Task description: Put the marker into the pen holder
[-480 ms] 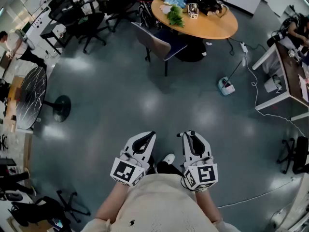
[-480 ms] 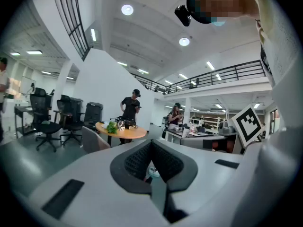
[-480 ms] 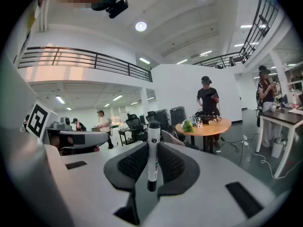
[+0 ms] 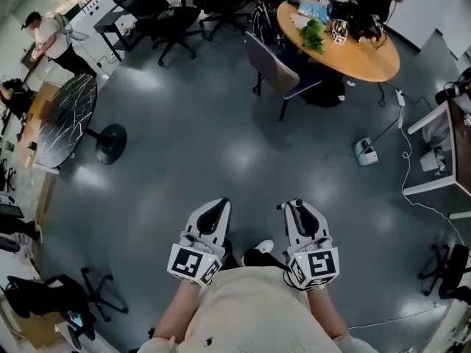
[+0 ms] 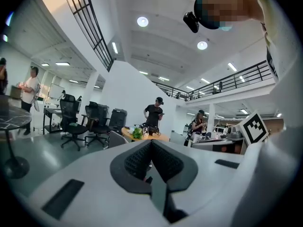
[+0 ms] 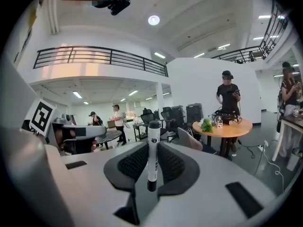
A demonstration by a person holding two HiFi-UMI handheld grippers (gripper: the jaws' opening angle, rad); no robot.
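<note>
A white marker (image 6: 153, 148) with a black cap stands upright between the pads of my right gripper (image 6: 152, 163), which is shut on it. In the head view that right gripper (image 4: 293, 207) is held close to the person's body, above grey floor. My left gripper (image 4: 215, 206) hangs beside it at the same height. Its jaws meet with nothing between them in the left gripper view (image 5: 151, 148). Far ahead, a round wooden table (image 4: 372, 59) carries a small white meshed holder (image 4: 338, 30), also seen on the table (image 6: 227, 127) in the right gripper view.
A grey chair (image 4: 276, 72) stands before the wooden table, and a green plant (image 4: 312, 34) sits on it. A dark round table (image 4: 65, 120) is at the left, office chairs (image 4: 171, 17) at the back. Cables and a desk (image 4: 441, 153) lie at the right. People stand around.
The head view has shifted: the wooden table and the dark round table now sit further right in the picture. Both grippers keep the same pose by the body.
</note>
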